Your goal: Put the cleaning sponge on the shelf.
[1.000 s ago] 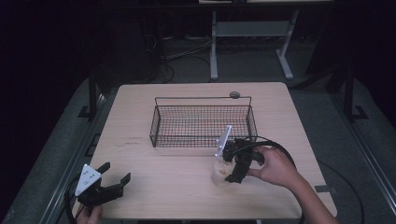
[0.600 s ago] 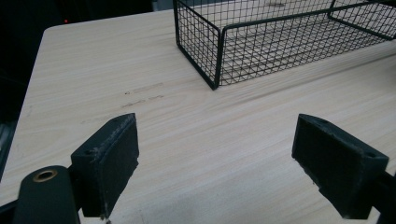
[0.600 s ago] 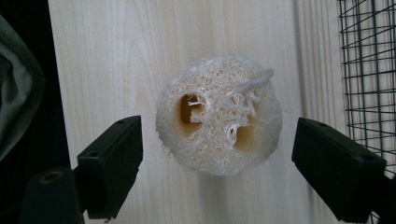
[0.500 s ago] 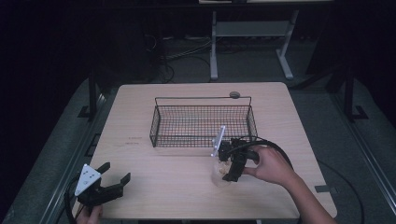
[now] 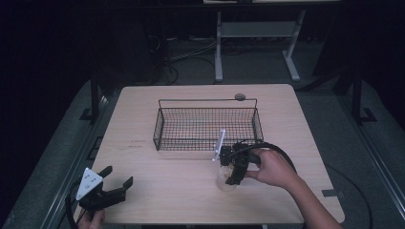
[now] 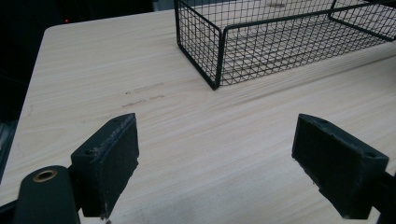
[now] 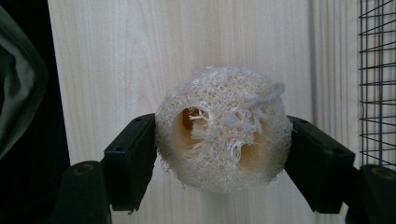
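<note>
My right gripper point(image 7: 219, 149) has just been closing, and its jaws now pinch the loofah point(image 7: 223, 140) from both sides; in the right gripper view the pads press into its fibrous flanks, the hollow core facing the camera; a second ago the jaws stood wide around it, so the grasp is fresh. From the high view the loofah point(image 5: 226, 180) sits on the table point(image 5: 286, 114) near the right front, just in front of the basket point(image 5: 208, 125), with the right gripper point(image 5: 232, 177) pointing down on it; I cannot tell whether it rests on the wood or is barely off it.

My left gripper point(image 5: 116, 179) waits at the near left corner, jaws spread with nothing between them; the left gripper view shows bare wood between the pads and the basket point(image 6: 280, 42) corner beyond.

I judge the grasp step done and the lift next; the basket looks the likely goal, so I must clear its near wire rim; the loofah is soft and light, so it may squash or tilt in the pinch, though slipping seems unlikely.
</note>
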